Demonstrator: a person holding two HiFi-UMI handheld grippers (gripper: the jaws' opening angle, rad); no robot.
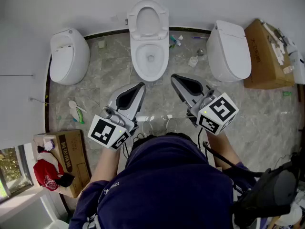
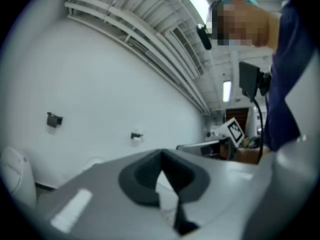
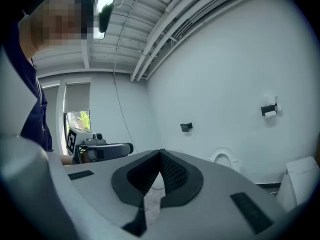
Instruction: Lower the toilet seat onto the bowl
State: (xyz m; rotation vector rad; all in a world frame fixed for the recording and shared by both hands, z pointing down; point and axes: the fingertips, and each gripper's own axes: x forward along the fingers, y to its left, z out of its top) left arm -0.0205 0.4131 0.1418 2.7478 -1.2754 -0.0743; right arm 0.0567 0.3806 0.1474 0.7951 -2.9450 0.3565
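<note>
The middle toilet stands against the white wall with its seat [image 1: 148,20] raised upright above the open bowl [image 1: 150,57]. The right gripper view shows the same raised seat [image 3: 223,159] as a small white ring ahead. My left gripper [image 1: 141,85] hovers over the marble floor just below the bowl's front, jaws together and holding nothing. My right gripper [image 1: 173,77] hangs beside it, to the right of the bowl's front, also shut and empty. Both point toward the wall, clear of the toilet. In each gripper view the jaw tips meet [image 2: 161,152] [image 3: 161,152].
A closed toilet [image 1: 69,56] stands at the left and another [image 1: 229,50] at the right. A cardboard box [image 1: 265,56] sits far right, another [image 1: 66,160] at lower left. Small bottles and litter [image 1: 176,40] lie by the bowl; cables [image 1: 157,126] trail near my feet.
</note>
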